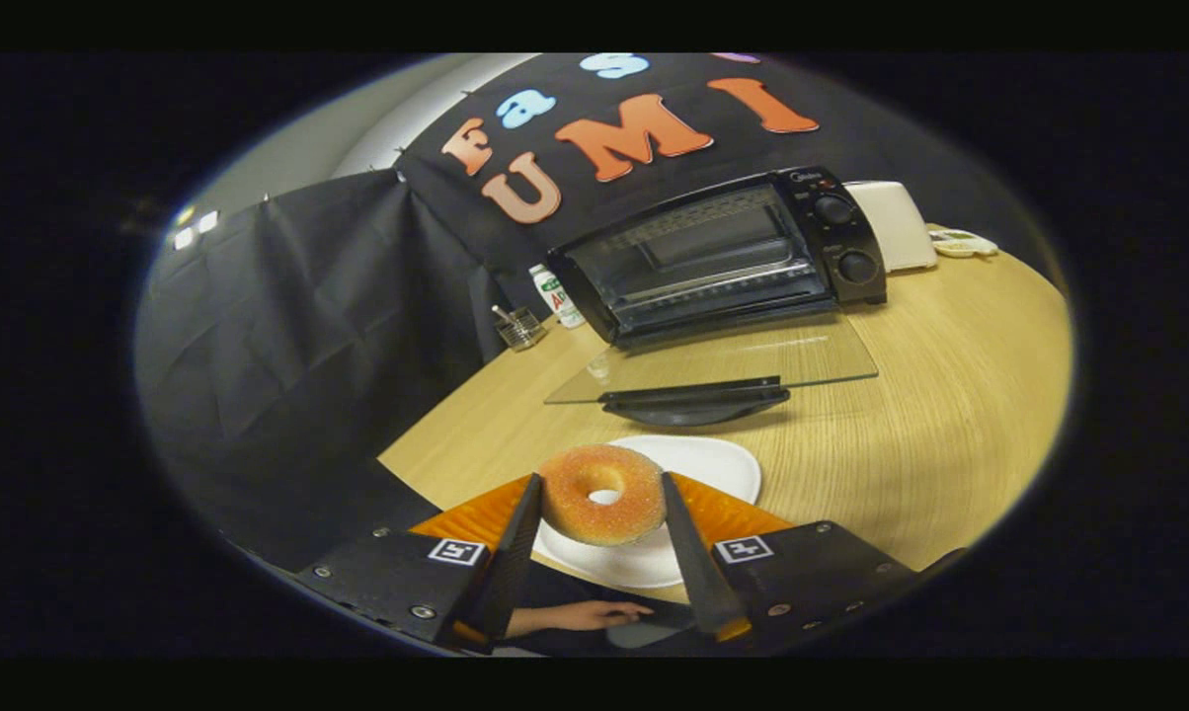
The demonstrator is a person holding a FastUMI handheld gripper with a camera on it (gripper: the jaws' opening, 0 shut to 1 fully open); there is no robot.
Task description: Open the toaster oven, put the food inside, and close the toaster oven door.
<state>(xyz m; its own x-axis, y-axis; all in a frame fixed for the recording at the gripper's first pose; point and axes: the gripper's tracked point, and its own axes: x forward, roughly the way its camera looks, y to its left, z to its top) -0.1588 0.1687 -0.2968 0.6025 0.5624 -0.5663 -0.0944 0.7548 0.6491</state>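
ahead – oven door (713, 367) down, jaws on donut (602, 506)

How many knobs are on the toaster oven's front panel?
2 knobs, both on the oven's right panel: one upper, one lower. Gripper jaws hold the donut.

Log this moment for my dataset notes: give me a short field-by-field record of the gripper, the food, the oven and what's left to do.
gripper: gripper shut on the donut
food: sugared donut, tilted up between the fingers, above the white plate
oven: toaster oven beyond the plate, at the back of the wooden table
door: glass door folded down flat, open
oven interior: wire rack visible, no food inside
person: a hand below the gripper
remaining: place the donut inside, close the door
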